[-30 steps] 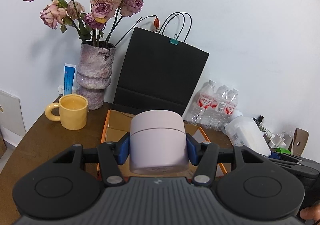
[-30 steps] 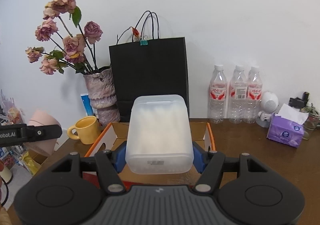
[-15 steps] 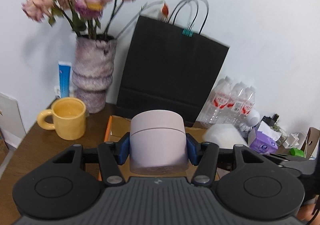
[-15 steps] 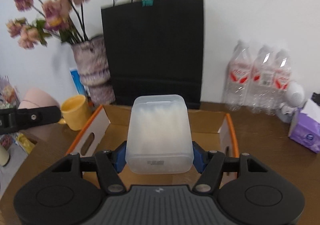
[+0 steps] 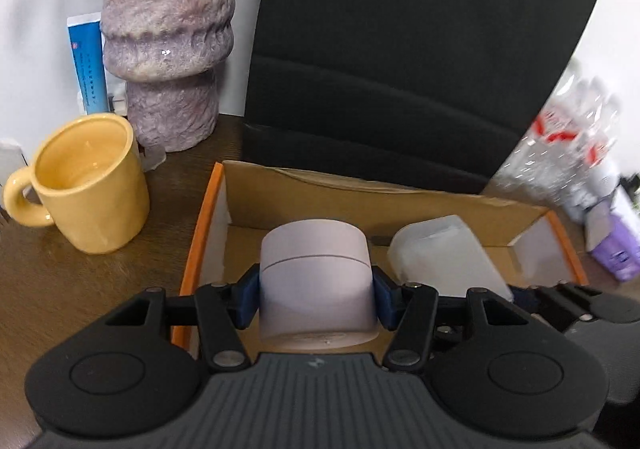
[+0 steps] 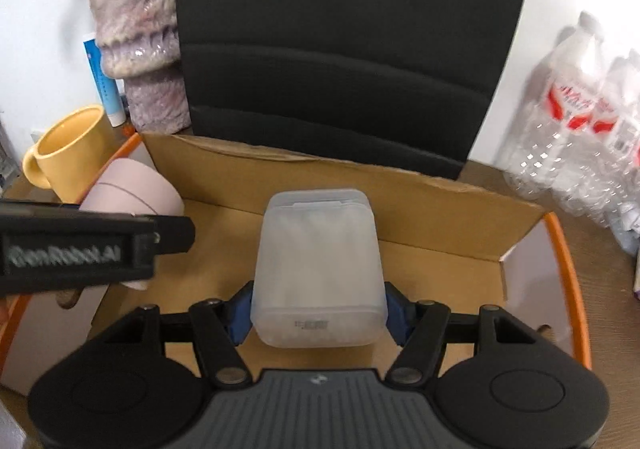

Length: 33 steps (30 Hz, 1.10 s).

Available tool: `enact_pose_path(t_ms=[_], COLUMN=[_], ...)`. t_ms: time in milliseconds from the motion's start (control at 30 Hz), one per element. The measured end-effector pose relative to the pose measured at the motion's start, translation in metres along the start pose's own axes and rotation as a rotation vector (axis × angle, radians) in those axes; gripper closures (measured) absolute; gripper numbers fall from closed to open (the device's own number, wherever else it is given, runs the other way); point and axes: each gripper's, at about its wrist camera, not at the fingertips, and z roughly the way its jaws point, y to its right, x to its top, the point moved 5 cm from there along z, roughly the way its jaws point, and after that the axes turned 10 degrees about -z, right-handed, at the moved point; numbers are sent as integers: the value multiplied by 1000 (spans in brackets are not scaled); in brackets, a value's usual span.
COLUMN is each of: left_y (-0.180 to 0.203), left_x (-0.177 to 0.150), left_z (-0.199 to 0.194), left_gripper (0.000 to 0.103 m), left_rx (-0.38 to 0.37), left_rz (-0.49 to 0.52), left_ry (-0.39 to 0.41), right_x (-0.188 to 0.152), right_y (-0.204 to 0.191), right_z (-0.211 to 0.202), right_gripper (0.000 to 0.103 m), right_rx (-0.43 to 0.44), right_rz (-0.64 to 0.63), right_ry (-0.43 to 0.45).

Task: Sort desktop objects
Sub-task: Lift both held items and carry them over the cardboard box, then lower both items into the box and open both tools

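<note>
My left gripper (image 5: 316, 297) is shut on a pale pink round jar (image 5: 314, 269) and holds it over the left part of an open cardboard box (image 5: 360, 189) with orange edges. My right gripper (image 6: 318, 309) is shut on a frosted white plastic container (image 6: 318, 265) and holds it over the middle of the same box (image 6: 400, 185). The pink jar (image 6: 132, 189) and the left gripper's body show at the left of the right wrist view. The white container (image 5: 440, 253) shows to the right of the jar in the left wrist view.
A yellow mug (image 5: 88, 185) stands left of the box. A purple-grey vase (image 5: 168, 37) and a blue tube (image 5: 88, 61) stand behind it. A black paper bag (image 5: 400, 41) stands behind the box. Water bottles (image 6: 580, 121) and a purple tissue pack (image 5: 616, 249) are at the right.
Both grippers have moved forward and down towards the box, each still holding its object. The box, vase and bag now look much closer.
</note>
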Motion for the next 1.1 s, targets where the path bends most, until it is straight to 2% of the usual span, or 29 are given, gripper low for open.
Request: enact_pose_path(t_ms=[133, 533, 567, 633, 700, 767, 833, 900, 933, 1033, 1100], left_y=[-1, 13, 14, 16, 16, 15, 17, 19, 20, 22, 23], left_x=[-2, -1, -2, -1, 1, 4, 7, 9, 10, 12, 12], left_z=[13, 29, 30, 30, 27, 20, 11, 0, -6, -25, -36], left_gripper=[46, 46, 46, 45, 39, 21, 19, 10, 3, 0, 0], left_rx=[31, 149, 153, 157, 155, 157, 151, 148, 150, 154, 153], left_rz=[13, 102, 103, 98, 85, 74, 73, 69, 67, 63, 57], left_ry=[-18, -25, -21, -14, -3, 20, 44, 66, 82, 140, 153], right_x=[0, -4, -5, -5, -7, -7, -7, -9, -10, -12, -15], right_y=[5, 22, 22, 23, 26, 31, 35, 37, 38, 41, 40], right_z=[15, 28, 27, 26, 22, 14, 6, -5, -11, -28, -37], right_gripper=[40, 40, 38, 23, 17, 17, 15, 9, 8, 8, 2], right_rx=[20, -4, -10, -22, -16, -10, -5, -8, -9, -14, -15], right_rz=[39, 105, 99, 86, 88, 96, 104, 104, 104, 104, 98], right_ry=[-60, -177, -178, -178, -161, -148, -135, -124, -119, -104, -98])
